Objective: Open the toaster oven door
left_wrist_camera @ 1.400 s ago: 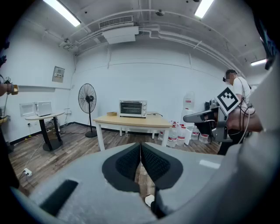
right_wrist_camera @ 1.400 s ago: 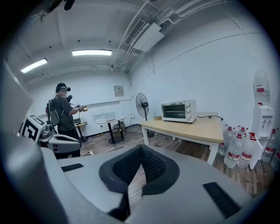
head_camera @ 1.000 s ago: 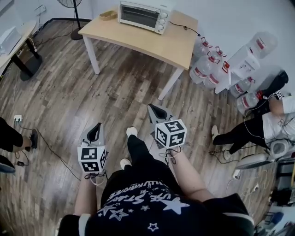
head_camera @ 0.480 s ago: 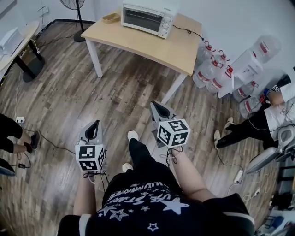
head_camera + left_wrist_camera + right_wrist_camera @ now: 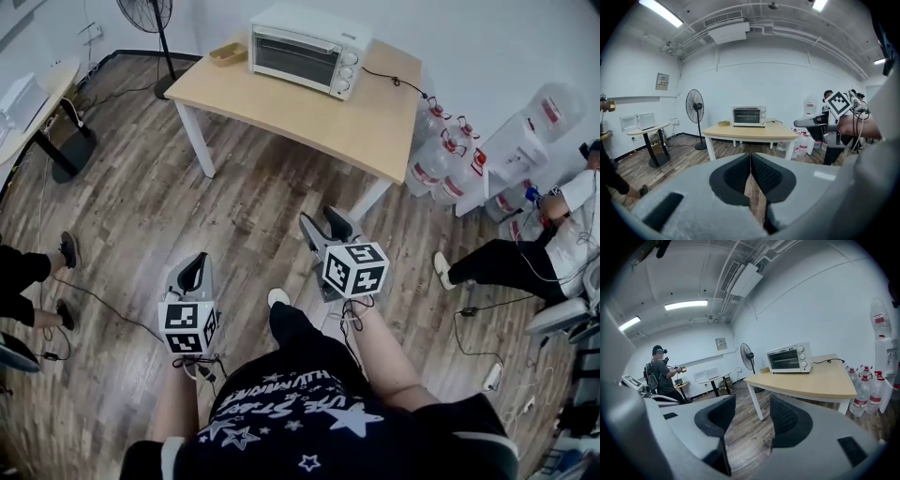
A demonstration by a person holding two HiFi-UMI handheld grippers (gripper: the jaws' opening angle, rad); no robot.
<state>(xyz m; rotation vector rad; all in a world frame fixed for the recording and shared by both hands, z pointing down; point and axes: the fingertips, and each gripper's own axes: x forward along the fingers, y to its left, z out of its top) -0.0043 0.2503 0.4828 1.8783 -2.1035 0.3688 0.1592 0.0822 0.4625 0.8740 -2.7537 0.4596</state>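
Oven [image 5: 307, 49]: white, door closed and facing the near side, stood at the far edge of the table [image 5: 309, 108] by the wall, with a tray [image 5: 228, 54] just left of it and a cord [image 5: 398, 82] trailing right. Table: the near half of its top was bare, the near edge unobstructed. Floor [image 5: 244, 216]: open wood planking lay between both grippers and the table's near edge. Fan [image 5: 150, 14] stood off the table's far left corner; bottles [image 5: 441, 159] crowded its right end; a seated person [image 5: 525, 258] stretched along the right. Left gripper [image 5: 192, 274]: pads pressed together, holding nothing, well short of the table. Right gripper [image 5: 325, 225]: jaws had just been opening and stood wide with nothing between them, also well short of the table.
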